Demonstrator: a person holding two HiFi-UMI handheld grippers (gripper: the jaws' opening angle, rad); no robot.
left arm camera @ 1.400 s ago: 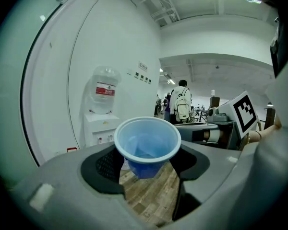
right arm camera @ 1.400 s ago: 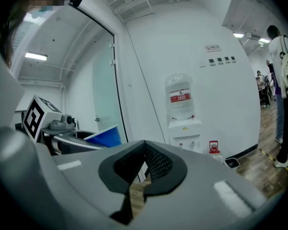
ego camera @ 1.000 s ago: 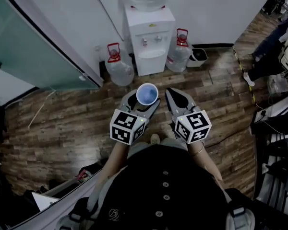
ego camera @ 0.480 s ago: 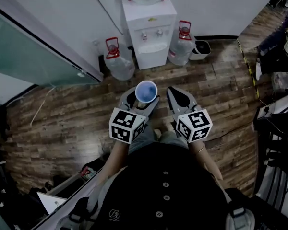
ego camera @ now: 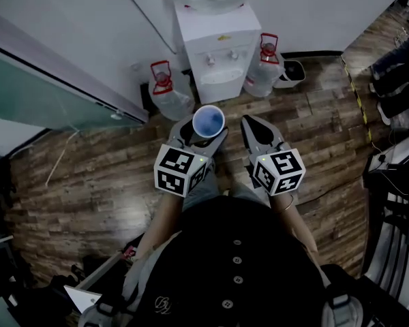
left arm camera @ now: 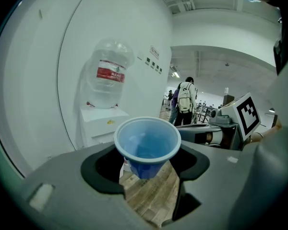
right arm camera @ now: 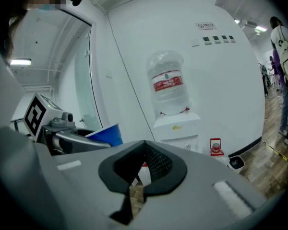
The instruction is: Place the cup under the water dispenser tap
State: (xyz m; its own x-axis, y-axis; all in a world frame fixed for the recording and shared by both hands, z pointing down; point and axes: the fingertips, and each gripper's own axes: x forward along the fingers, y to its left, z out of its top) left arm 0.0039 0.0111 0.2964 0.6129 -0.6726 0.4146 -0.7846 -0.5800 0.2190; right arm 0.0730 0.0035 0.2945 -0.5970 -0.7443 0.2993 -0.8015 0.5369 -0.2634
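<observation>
1. Item: thin-walled blue plastic cup (ego camera: 208, 122), round and tapered with a rolled rim. It stands upright, mouth up, and looks empty to me.
2. Location: I carry it in the air over the brown wooden plank floor (ego camera: 88, 176). It sits in front of the white floor-standing water dispenser (ego camera: 218, 43), well apart from it and not yet under the taps (ego camera: 221, 58).
3. Left gripper (ego camera: 204, 133): clenched on the blue plastic cup. The dark pads (left arm camera: 98, 164) cradle its wall from both sides, just below the rim.
4. Right gripper (ego camera: 251, 121): jaws closed tip to tip with nothing between them, held just beside the left gripper.
5. Handling, my judgement: very light, flexible and easy to crush, with a smooth wall that may slip. The rolled rim is its stiffest part.
6. Where to hold, my judgement: the present band under the rim suits it, since the taper wedges the cup between the pads. I would add no squeeze.
7. Caution: kept level, it should seat squarely in the dispenser's recess.
</observation>
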